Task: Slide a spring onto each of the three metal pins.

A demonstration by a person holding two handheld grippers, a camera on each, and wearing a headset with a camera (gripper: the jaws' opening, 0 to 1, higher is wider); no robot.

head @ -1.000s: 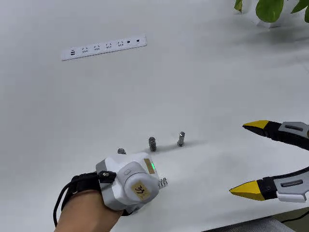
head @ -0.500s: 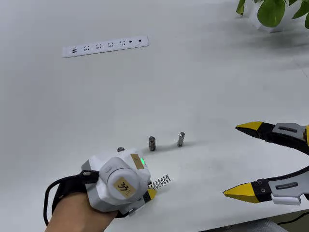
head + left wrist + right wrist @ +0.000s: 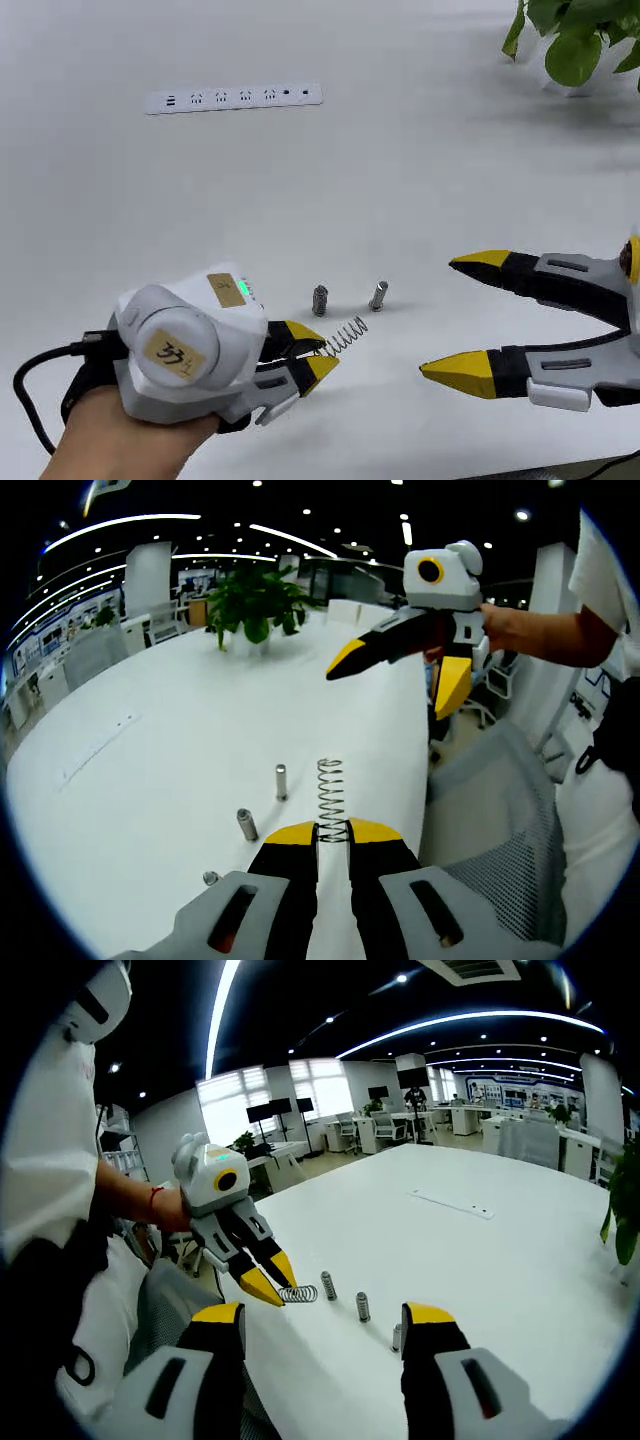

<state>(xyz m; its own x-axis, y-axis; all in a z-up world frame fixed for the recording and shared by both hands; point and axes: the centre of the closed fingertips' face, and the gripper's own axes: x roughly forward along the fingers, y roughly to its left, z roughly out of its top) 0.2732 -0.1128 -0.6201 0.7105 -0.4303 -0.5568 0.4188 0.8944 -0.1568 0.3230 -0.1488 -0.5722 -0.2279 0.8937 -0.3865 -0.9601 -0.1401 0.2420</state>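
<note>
A thin coil spring (image 3: 345, 335) hangs just above the white table, and my left gripper (image 3: 316, 356) is shut on its near end. The spring (image 3: 329, 795) points away from the jaws toward the pins. A short metal pin (image 3: 320, 298) wearing a spring stands in the middle, with a bare pin (image 3: 378, 294) to its right. The left gripper view takes in all three pins: bare (image 3: 281, 781), sprung (image 3: 246, 823) and a short one (image 3: 210, 877). My right gripper (image 3: 462, 315) is open, right of the pins, with nothing between its jaws.
A white power strip (image 3: 235, 97) lies at the far left of the table. A potted plant (image 3: 575, 30) stands at the far right corner. The table's front edge runs close under both grippers, and a grey mesh chair (image 3: 500, 810) sits beyond it.
My left gripper has lifted the spring off the table and turned it toward the pins. The right gripper has moved left, closer to the pins.
</note>
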